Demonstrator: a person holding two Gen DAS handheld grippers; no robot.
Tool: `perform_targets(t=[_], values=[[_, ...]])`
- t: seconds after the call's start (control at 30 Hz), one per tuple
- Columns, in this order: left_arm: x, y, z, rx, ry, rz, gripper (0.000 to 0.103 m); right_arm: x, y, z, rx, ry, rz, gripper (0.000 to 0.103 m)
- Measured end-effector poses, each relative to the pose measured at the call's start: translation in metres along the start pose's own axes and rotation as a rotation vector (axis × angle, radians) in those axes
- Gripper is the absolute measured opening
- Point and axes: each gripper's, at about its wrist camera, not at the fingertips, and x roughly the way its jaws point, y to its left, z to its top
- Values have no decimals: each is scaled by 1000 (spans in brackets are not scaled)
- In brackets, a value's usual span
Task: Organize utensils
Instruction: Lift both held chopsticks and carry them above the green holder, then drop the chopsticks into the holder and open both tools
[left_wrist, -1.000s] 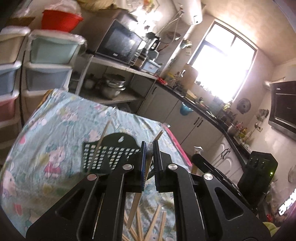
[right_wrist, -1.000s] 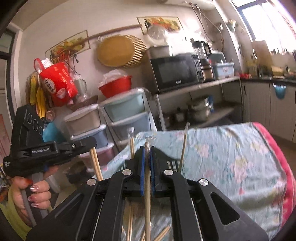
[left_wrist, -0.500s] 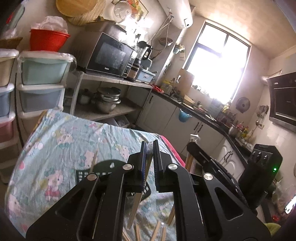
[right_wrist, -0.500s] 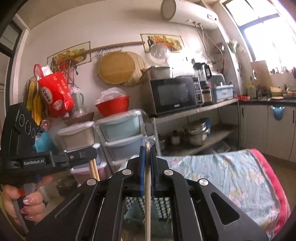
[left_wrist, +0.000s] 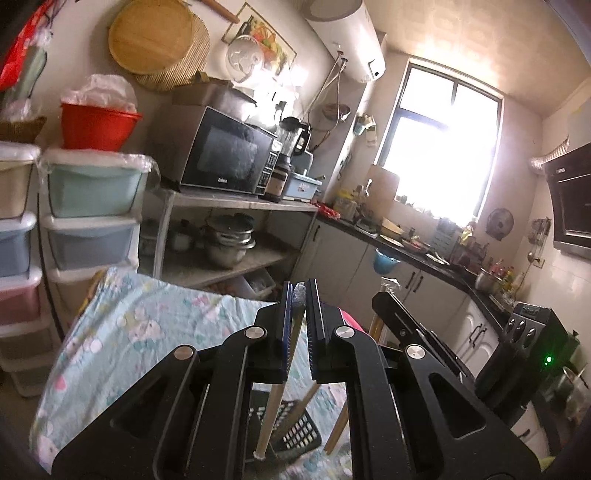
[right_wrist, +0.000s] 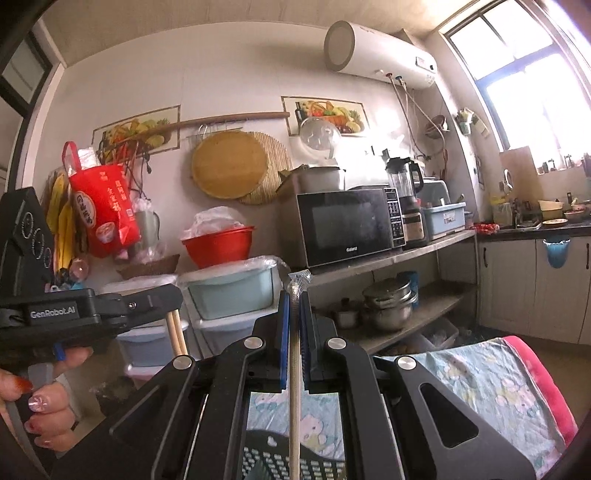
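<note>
My left gripper (left_wrist: 298, 295) is shut on a wrapped pair of wooden chopsticks (left_wrist: 275, 402) that hangs down over a black perforated utensil basket (left_wrist: 295, 435) on the floral tablecloth. My right gripper (right_wrist: 294, 299) is shut on another wrapped pair of chopsticks (right_wrist: 294, 406), held upright above the same black basket (right_wrist: 266, 461). The left gripper (right_wrist: 173, 302) shows in the right wrist view at the left, with its chopsticks (right_wrist: 176, 332) hanging below. The right gripper (left_wrist: 384, 299) shows in the left wrist view, with a chopstick (left_wrist: 338, 424) below it.
The table has a light blue floral cloth (left_wrist: 140, 332) with a pink edge (right_wrist: 543, 384). Behind it stand stacked plastic drawers (left_wrist: 92, 206), a shelf with a microwave (left_wrist: 225, 151) and pots (left_wrist: 229, 240), and kitchen cabinets (left_wrist: 399, 280) under a window.
Both grippers have risen and tilted up with their chopsticks. The table, the basket and the loose chopsticks have dropped low or out of view.
</note>
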Motion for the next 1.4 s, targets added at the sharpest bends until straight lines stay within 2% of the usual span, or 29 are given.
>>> perform_targets(t=[0.33, 0.6, 0.9, 1.0, 1.1, 1.23, 1.33, 1.4], values=[[19, 3, -7, 15, -18, 26, 4, 27, -3, -9, -37, -57, -57, 5], [34, 16, -18, -9, 14, 29, 4, 38, -15, -26, -2, -39, -76, 6], [46, 26, -32, -34, 63, 39, 4, 31, -25, -39, 42, 6, -73, 7], [47, 29, -39, -38, 79, 45, 4, 24, -31, -44, 67, 27, -77, 13], [46, 32, -46, -46, 96, 51, 5, 17, -34, -48, 82, 34, -81, 15], [43, 37, -53, -60, 106, 57, 12, 6, -40, -52, 99, 48, -89, 20], [40, 39, -57, -65, 114, 68, 13, 1, -42, -55, 107, 61, -97, 22], [39, 41, -60, -69, 124, 72, 18, -2, -44, -57, 111, 71, -102, 24]])
